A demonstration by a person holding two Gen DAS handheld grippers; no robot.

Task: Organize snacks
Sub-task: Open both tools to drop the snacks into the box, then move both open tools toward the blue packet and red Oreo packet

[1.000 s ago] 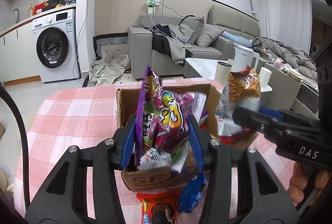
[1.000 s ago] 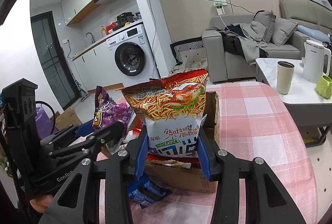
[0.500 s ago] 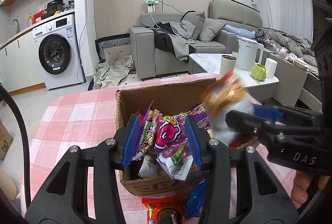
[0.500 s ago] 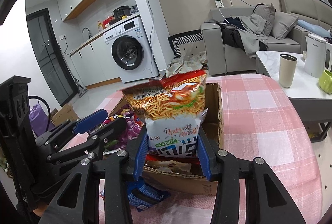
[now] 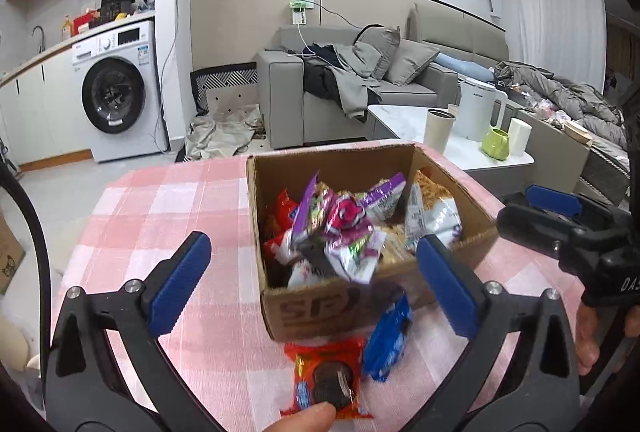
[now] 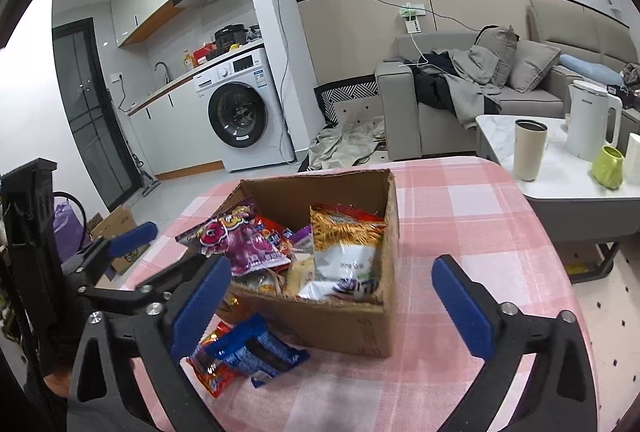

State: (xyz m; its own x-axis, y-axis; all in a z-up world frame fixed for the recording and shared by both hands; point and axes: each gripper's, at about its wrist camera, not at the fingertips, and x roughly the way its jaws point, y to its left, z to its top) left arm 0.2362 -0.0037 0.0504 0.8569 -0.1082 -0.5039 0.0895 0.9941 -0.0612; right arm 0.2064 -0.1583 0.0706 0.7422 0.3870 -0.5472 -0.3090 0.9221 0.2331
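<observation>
1. Our left gripper (image 5: 312, 284) hangs wide apart and empty, just before the box, free for the next pick.
2. The cardboard box (image 5: 340, 304) on the table (image 5: 160, 216) gathers the purple bag (image 5: 340, 224) and noodle bag (image 6: 344, 236).
3. A red pack (image 5: 324, 376) and blue pack (image 5: 390, 332) lie outside, beside its near wall.
4. Our right gripper (image 6: 332, 304) gapes empty too.

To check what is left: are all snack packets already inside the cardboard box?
No, a red packet and a blue packet lie on the table outside the cardboard box.
</observation>
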